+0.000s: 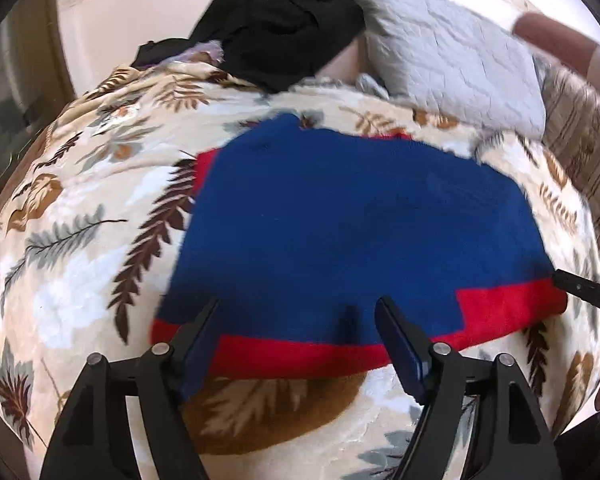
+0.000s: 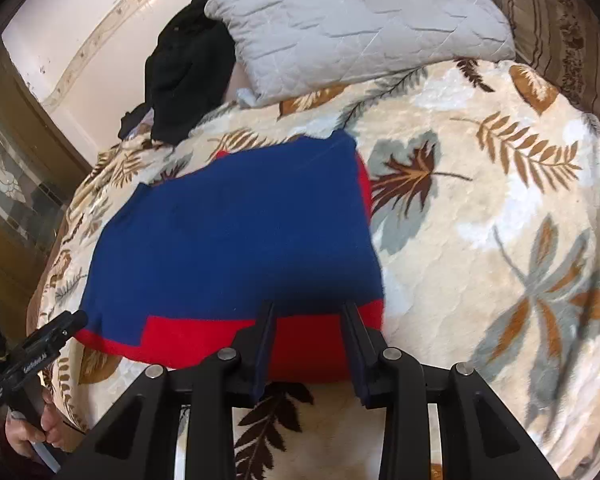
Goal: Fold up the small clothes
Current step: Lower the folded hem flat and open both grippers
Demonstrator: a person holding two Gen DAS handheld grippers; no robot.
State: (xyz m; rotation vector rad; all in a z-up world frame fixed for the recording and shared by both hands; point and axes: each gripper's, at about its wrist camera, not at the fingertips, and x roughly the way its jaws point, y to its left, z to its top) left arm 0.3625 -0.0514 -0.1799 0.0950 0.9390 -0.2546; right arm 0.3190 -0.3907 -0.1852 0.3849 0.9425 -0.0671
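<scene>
Both grippers hover over the near hem of the blue-and-red garment [image 1: 352,220], neither holding anything. Left gripper [image 1: 298,308]: jaws wide, tips over the blue just past the red hem band [image 1: 300,354], w/ cloth showing between the fingers but not pinched as far as I can tell. Right gripper [image 2: 308,310]: jaws narrower but still apart, tips at the blue/red boundary, nothing clamped.

Garment lies flat on the leaf-print blanket [image 1: 80,208], roughly mid-bed, red hem toward the near edge, far end pointing at the grey pillow [image 1: 452,64] and black clothes heap [image 1: 288,20] by the wall. Long axis: looks to run side to side along the hem, though fisheye makes that uncertain.

Key relation: garment sits straight ahead of both tongs, hem nearest. Left is over the hem's left-centre part; right is over the right end, close to the near-right corner [image 2: 374,312]. The near-left corner is outside the left fingers, so left prob needs to shift out that way. Next step, judging from this: pinch the hem at both ends, carry it toward the pillow end to fold in half.
</scene>
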